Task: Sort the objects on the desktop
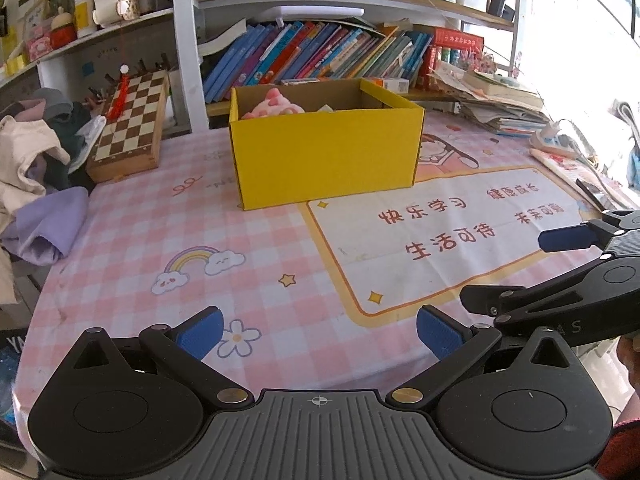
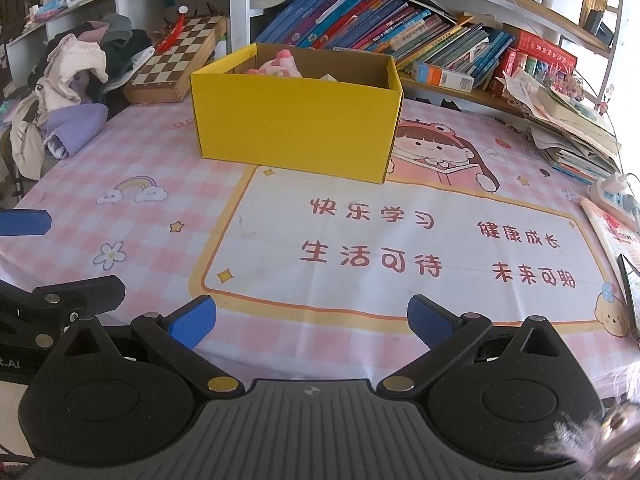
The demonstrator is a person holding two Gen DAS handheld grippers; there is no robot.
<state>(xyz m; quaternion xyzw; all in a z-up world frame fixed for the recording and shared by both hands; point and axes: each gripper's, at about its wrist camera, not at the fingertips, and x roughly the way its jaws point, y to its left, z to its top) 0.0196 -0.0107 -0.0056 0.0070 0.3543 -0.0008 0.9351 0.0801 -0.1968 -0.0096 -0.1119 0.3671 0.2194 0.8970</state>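
A yellow cardboard box (image 1: pixel 326 156) (image 2: pixel 296 132) stands open-topped at the back of the pink checked table mat (image 1: pixel 160 236) (image 2: pixel 160 160). Inside it a pink plush toy (image 1: pixel 274 104) (image 2: pixel 282 65) pokes above the rim, with a pale item beside it. My left gripper (image 1: pixel 320 330) hovers low over the mat's near side, open, nothing between its blue pads. My right gripper (image 2: pixel 312 318) is likewise open and empty, well short of the box. The right gripper's blue finger (image 1: pixel 568 238) shows at the right edge of the left wrist view.
A folded chess board (image 1: pixel 132 124) (image 2: pixel 180 66) leans left of the box. A heap of clothes (image 1: pixel 36 184) (image 2: pixel 76 92) covers the left table edge. Books (image 1: pixel 320 54) line the shelf behind; stacked papers (image 2: pixel 572 120) and a power strip (image 2: pixel 612 196) sit at right.
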